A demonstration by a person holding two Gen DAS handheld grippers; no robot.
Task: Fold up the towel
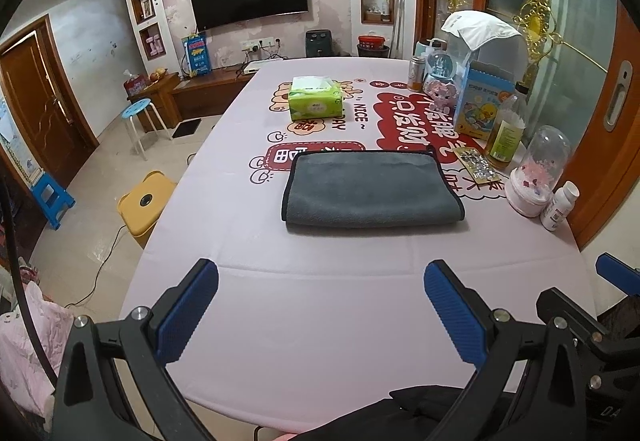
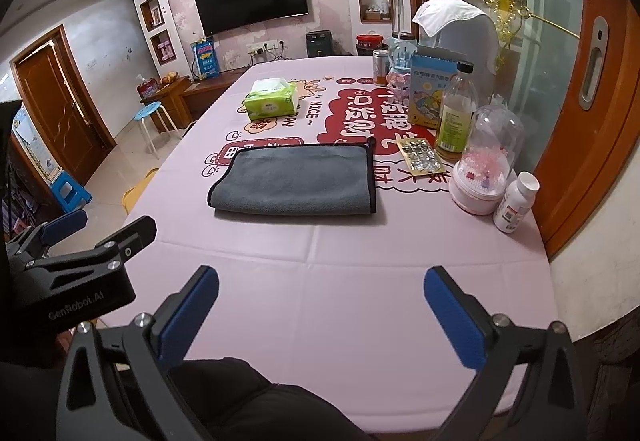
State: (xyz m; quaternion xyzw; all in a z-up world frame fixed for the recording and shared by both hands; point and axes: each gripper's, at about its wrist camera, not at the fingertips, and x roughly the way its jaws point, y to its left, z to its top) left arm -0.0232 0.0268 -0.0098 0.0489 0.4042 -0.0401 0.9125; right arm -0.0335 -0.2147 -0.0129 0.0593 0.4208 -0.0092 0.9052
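Observation:
A grey towel (image 1: 370,189) with dark edging lies folded flat in the middle of the pink tablecloth (image 1: 320,321); it also shows in the right wrist view (image 2: 298,179). My left gripper (image 1: 320,281) is open and empty, held back above the table's near part, well short of the towel. My right gripper (image 2: 320,285) is open and empty, also back near the front edge. The left gripper shows at the left of the right wrist view (image 2: 64,237). The right gripper's blue pad peeks in at the right of the left wrist view (image 1: 616,273).
A green tissue box (image 1: 315,99) stands behind the towel. Along the right side stand a bottle (image 2: 454,113), a glass dome (image 2: 486,169), a white pill bottle (image 2: 516,203), a blister pack (image 2: 422,155) and boxes. A yellow stool (image 1: 146,201) is left of the table.

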